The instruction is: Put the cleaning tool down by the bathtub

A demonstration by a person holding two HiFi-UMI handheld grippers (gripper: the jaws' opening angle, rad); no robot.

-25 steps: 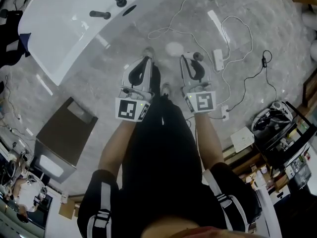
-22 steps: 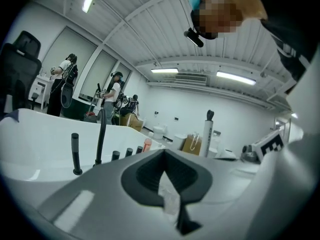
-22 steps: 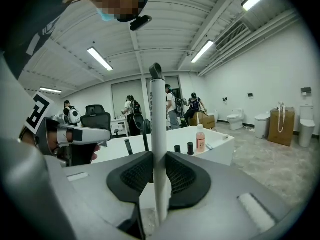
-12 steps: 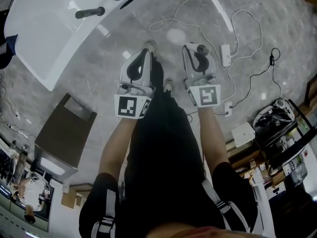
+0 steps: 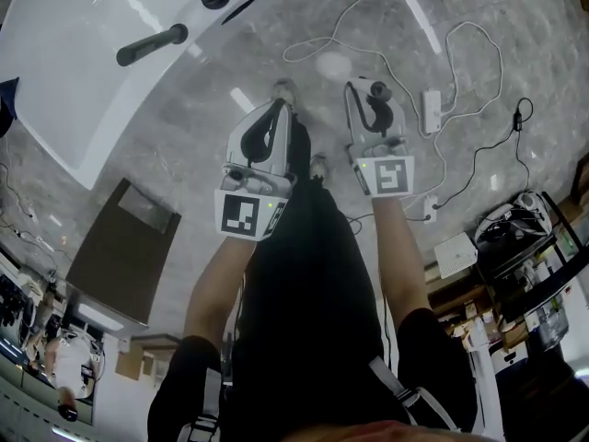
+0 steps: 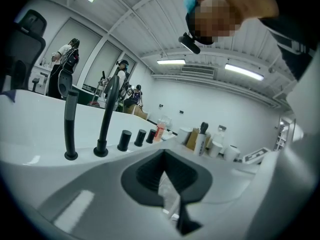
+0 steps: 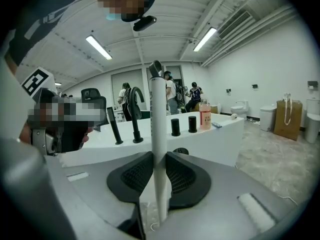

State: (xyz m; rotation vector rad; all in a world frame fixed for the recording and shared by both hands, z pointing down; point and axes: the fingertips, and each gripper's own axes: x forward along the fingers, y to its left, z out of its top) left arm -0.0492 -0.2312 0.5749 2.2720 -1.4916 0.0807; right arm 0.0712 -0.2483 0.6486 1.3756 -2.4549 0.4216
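Cleaning tool point(image 7: 158, 134) — a white pole with a dark grey tip at the top. It stands upright at the centre of the right gripper view; its lower end cannot be seen.

Right gripper point(image 7: 160, 171) — black pads pinching the pole from both sides.

Left gripper point(image 6: 165, 179) — pads pressed together at the tips. A pale wedge shows below them that I cannot identify.

Both grippers are held out side by side over the grey marbled floor point(image 5: 202, 145), mid-frame in the head view.

Bathtub point(image 5: 64, 81) — white, filling the upper left of the head view, near the grippers but apart from them. Black taps point(image 5: 152, 44) and a pink bottle point(image 7: 205, 115) stand on its rim.

White cables point(image 5: 460, 53) and a power strip point(image 5: 430, 110) lie on the floor at upper right.
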